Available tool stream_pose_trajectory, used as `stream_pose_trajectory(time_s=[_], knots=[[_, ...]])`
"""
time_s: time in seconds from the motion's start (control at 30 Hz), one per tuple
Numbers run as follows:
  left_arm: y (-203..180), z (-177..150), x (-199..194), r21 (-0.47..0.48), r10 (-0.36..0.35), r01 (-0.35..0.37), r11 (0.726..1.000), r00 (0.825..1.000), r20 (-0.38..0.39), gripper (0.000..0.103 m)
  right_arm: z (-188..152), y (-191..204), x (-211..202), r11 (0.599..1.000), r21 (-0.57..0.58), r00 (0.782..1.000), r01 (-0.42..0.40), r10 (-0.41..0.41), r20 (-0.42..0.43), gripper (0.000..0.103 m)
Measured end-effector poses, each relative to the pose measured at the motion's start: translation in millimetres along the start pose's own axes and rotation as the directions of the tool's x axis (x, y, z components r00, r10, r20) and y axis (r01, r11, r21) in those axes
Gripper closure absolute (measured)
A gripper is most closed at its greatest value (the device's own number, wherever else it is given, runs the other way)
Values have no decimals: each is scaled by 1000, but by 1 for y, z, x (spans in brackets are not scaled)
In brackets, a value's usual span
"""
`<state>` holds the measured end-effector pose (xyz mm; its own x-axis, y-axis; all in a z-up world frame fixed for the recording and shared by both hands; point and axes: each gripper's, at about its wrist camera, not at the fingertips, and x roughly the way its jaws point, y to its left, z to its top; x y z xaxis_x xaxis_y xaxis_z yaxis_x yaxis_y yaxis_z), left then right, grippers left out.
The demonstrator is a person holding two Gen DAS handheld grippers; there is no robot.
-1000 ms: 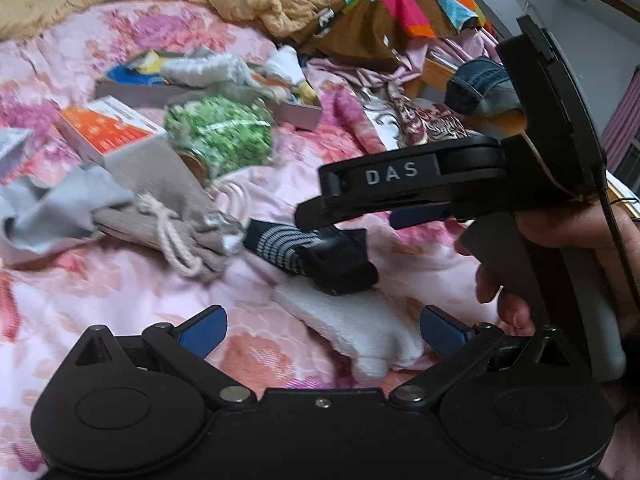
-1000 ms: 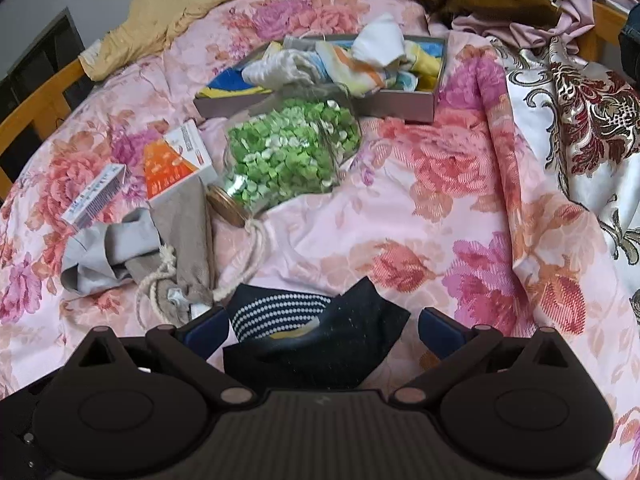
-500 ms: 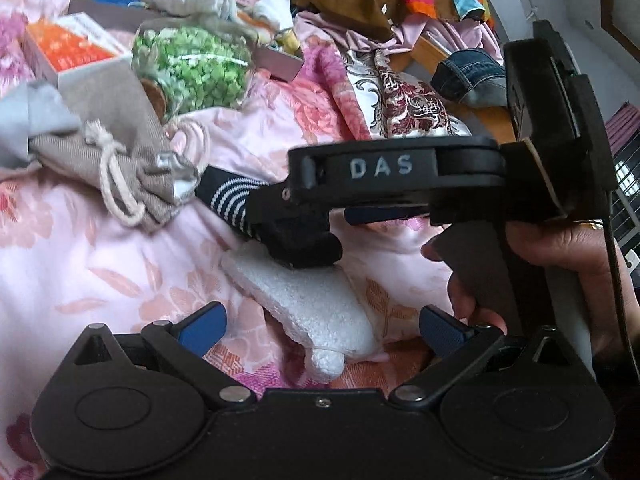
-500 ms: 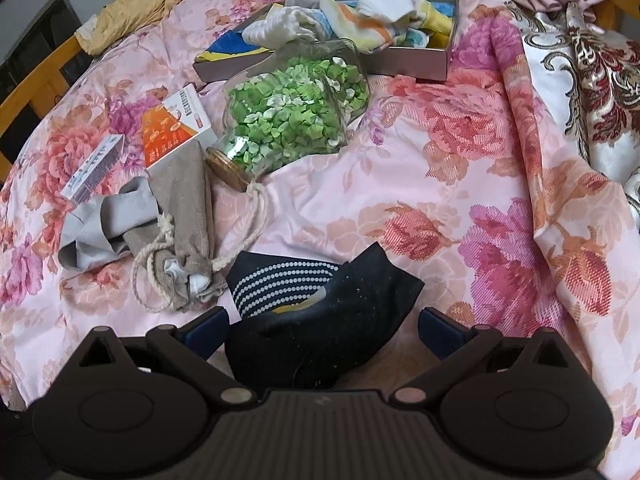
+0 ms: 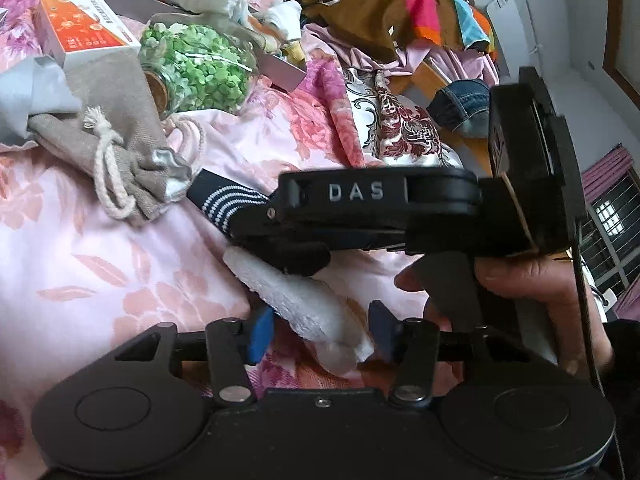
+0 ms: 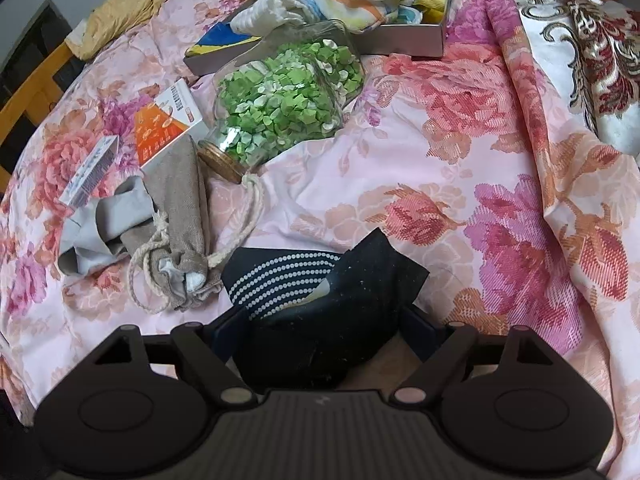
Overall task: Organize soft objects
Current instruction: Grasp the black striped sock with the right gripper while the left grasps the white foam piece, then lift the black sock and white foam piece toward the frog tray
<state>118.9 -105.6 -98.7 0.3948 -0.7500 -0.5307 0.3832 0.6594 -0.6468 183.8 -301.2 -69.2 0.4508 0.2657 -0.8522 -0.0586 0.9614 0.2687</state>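
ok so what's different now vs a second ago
Both grippers' jaws are closing from wide open: the left gripper around the white fluffy sock, the right gripper around the dark sock. Neither sock has lifted. The jar of green bits, drawstring bag and box lie as before.

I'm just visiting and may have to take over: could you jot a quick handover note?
Left gripper: closing around the white fluffy sock; contact unclear.
Right gripper: closing around the dark sock; grip unclear.
Both socks lie on the floral bedspread, near the drawstring bag.
Done: some cloths already sit in the grey box.
Left: lift both socks, probably box them.
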Motion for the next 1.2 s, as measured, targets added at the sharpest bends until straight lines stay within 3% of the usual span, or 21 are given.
stream_pose_trajectory(time_s=[0.23,0.33,0.5,0.8,1.03,1.2], knots=[[13,-3,8,-138,21,-16,990,999,35,53,-1,4,5,1000,-13,1000,-9,9,-10,17],[14,-6,7,-144,53,-45,989,997,53,64,-2,7,6,1000,-27,1000,-3,2,-10,18],[16,-7,4,-138,58,-51,989,997,51,68,-2,7,5,999,-32,1000,-2,2,-8,25],[18,-3,-10,-151,106,-102,983,994,18,77,-5,14,1,996,-77,999,-53,54,7,48],[18,-1,-23,-132,150,-147,980,989,17,84,-4,11,4,997,-63,999,-44,45,16,76],[18,4,-34,-146,207,-196,970,977,60,88,-4,10,-2,996,-58,995,-72,75,66,80]])
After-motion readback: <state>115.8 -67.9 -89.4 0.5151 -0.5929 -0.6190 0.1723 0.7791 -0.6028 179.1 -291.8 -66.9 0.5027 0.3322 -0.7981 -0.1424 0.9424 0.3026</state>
